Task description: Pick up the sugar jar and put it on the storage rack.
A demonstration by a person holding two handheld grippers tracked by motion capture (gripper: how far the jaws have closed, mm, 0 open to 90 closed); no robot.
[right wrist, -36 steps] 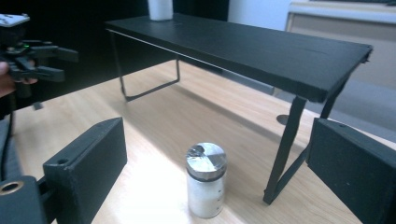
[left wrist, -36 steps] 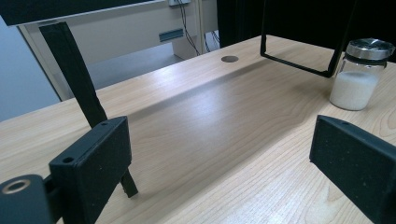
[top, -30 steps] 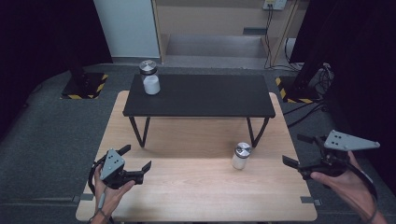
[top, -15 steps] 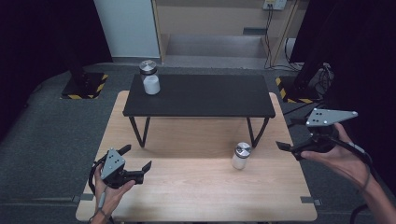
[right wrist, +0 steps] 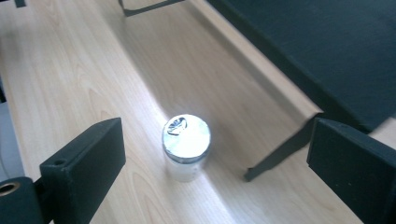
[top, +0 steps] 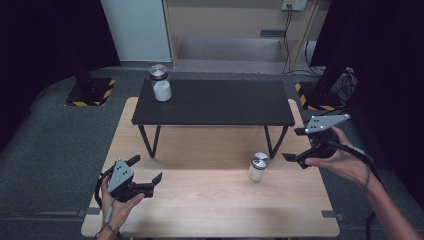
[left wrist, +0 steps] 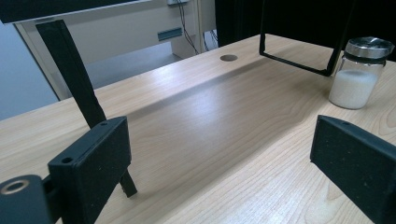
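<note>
A small glass jar [top: 258,167] of white powder with a silver lid stands on the wooden table [top: 210,205], near the right leg of a low black shelf [top: 215,102]. A second, similar jar [top: 160,84] stands on the shelf's left end. My right gripper [top: 295,145] hovers open just right of the table jar and looks down on it; that jar [right wrist: 186,145] lies between and beyond the right gripper's [right wrist: 215,158] spread jaws. My left gripper [top: 146,169] rests open and holding nothing at the table's front left. From my left gripper [left wrist: 219,154] the table jar [left wrist: 358,74] is far off to the right.
The black shelf stands on thin metal legs [top: 149,141] across the back half of the table. A round cable hole [left wrist: 228,58] sits in the tabletop. Hazard-striped stand bases [top: 90,92] and cables [top: 345,82] lie on the floor beyond the table.
My right gripper has risen and moved forward and left, from the table's right edge to close beside the table jar. The left gripper and both jars have not moved.
</note>
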